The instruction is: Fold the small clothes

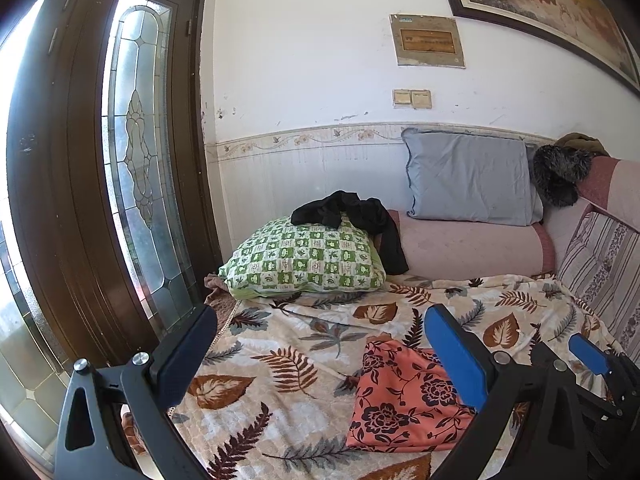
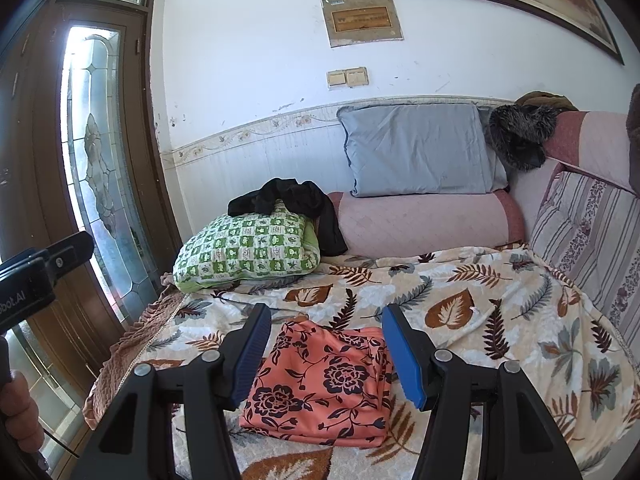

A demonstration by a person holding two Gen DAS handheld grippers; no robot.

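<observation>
Your right gripper [image 2: 324, 356] hangs spread and empty directly over the folded orange floral cloth [image 2: 320, 384] on the leaf blanket [image 2: 480, 312]; your left gripper [image 1: 320, 356], also spread and empty, sits left of the cloth, farther off.

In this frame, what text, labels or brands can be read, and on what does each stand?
"bot.AI": on the left tongs' body, cut off by the picture's edge.
Wall panel: a small blue label and a line of print, both too blurred to read.
Nothing else carries readable text.
</observation>
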